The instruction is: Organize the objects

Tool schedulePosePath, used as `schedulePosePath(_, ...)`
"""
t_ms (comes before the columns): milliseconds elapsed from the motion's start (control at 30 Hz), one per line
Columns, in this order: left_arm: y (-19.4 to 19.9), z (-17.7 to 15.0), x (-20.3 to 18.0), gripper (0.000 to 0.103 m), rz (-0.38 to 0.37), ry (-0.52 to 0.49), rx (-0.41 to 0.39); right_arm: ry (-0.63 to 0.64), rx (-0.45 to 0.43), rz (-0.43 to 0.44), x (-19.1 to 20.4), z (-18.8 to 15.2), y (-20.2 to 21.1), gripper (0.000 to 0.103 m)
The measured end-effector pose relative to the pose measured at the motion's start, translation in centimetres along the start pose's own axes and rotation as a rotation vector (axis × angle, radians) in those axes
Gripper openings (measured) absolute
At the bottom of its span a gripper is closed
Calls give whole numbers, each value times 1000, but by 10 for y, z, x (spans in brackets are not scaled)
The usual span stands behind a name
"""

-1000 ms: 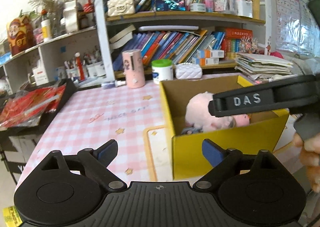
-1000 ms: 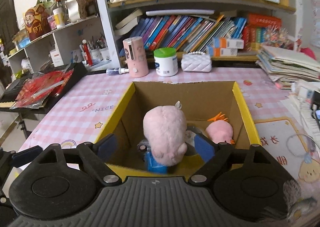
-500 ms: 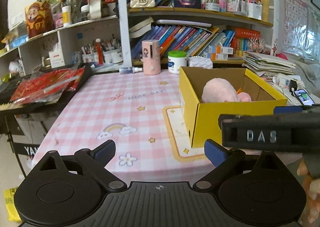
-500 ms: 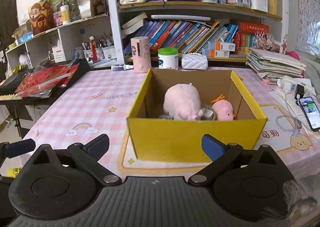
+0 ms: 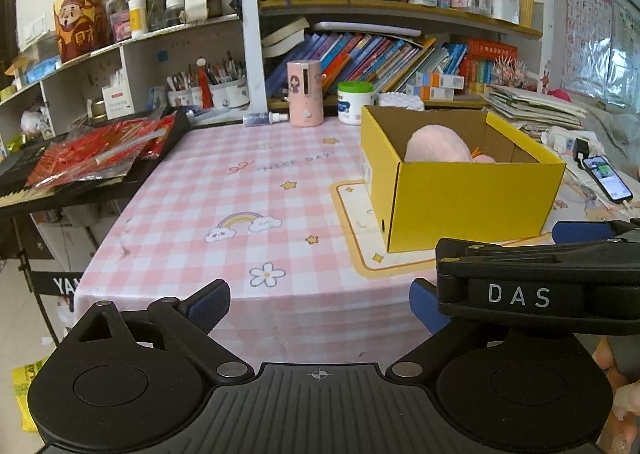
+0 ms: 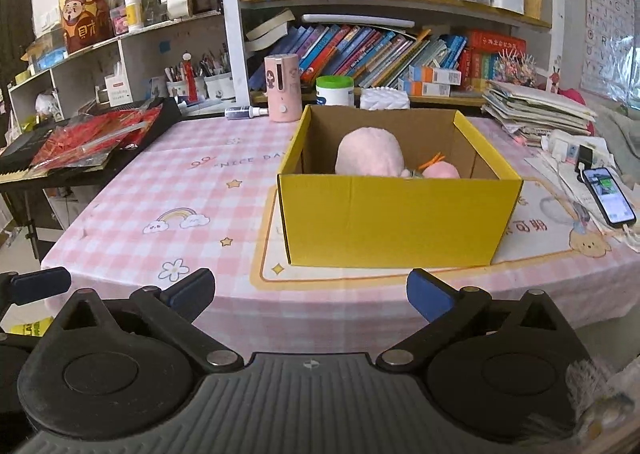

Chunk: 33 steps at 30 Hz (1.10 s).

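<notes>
Standing ahead of both jaws, the yellow box (image 6: pixel 394 222) holds the big pink plush (image 6: pixel 368 152) and small pink toy (image 6: pixel 440 171). Right gripper (image 6: pixel 310 292) and left gripper (image 5: pixel 320 304) gape wide, empty. Reaching carelessly could shove the box off-mat.

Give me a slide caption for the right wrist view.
Open right claw empty before the yellow box holding pink plush toys on the checkered table.

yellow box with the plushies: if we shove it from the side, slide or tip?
Probably slides: the yellow box is wider than tall and sits flat on the tablecloth. Likely light, since only the pink plush toys show inside. Its thin cardboard walls may flex under a narrow push.
</notes>
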<state>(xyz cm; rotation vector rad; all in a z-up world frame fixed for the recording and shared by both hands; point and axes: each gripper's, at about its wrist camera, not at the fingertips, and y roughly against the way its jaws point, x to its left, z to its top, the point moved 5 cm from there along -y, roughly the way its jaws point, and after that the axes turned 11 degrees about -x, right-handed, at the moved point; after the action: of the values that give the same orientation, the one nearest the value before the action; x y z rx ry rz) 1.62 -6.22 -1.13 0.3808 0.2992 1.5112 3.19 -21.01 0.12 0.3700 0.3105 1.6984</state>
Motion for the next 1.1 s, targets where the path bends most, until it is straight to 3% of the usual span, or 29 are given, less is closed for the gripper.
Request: schedulePosePath(1100,2,-6,11,98,35,5,47,4,9,-3,11,-9,-1,103)
